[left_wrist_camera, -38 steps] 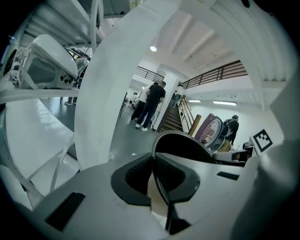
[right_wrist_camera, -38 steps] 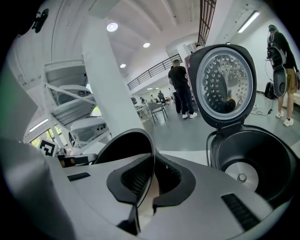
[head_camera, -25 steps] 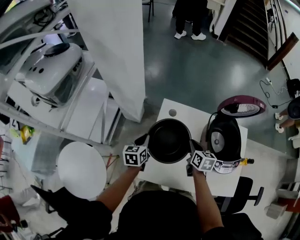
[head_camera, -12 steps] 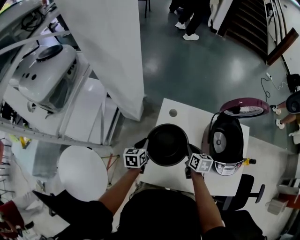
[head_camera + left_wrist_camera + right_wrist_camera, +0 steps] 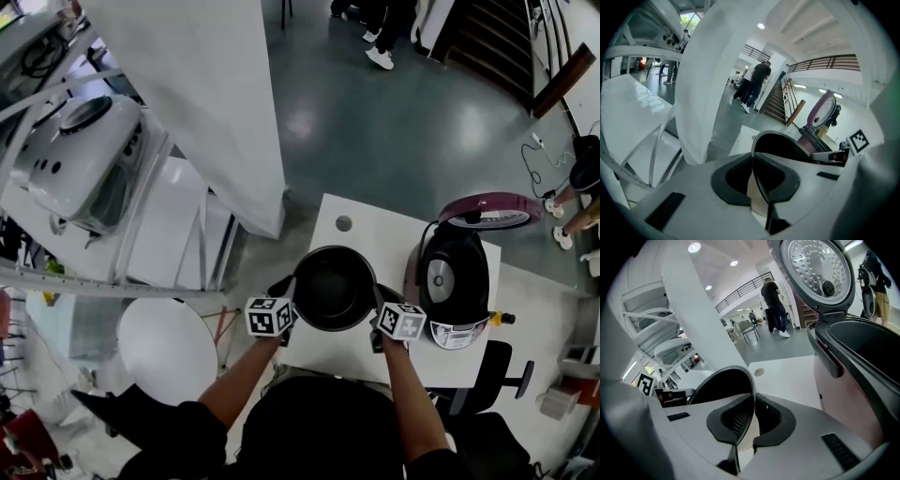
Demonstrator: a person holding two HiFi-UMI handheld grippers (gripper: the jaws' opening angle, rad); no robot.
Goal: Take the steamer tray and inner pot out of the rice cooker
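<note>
The black inner pot (image 5: 335,288) is held over the white table (image 5: 375,234), left of the rice cooker (image 5: 453,277). My left gripper (image 5: 292,300) is shut on the pot's left rim and my right gripper (image 5: 378,307) is shut on its right rim. In the left gripper view the thin rim (image 5: 758,180) runs between the dark pads of my left gripper (image 5: 757,185), with the pot's hollow (image 5: 780,147) beyond. In the right gripper view the rim (image 5: 746,420) sits pinched in my right gripper (image 5: 744,427). Whether the pot's base touches the table I cannot tell.
The rice cooker's cavity (image 5: 865,345) stands open at my right with its lid (image 5: 489,210) raised; the perforated inner lid (image 5: 815,273) faces me. A round grommet (image 5: 343,223) marks the table's far left. A white pillar (image 5: 211,103) and a round white stool (image 5: 167,349) stand to the left.
Both grippers and the pot have sunk a little toward the table, staying left of the cooker. The grips on the rim are unchanged.
</note>
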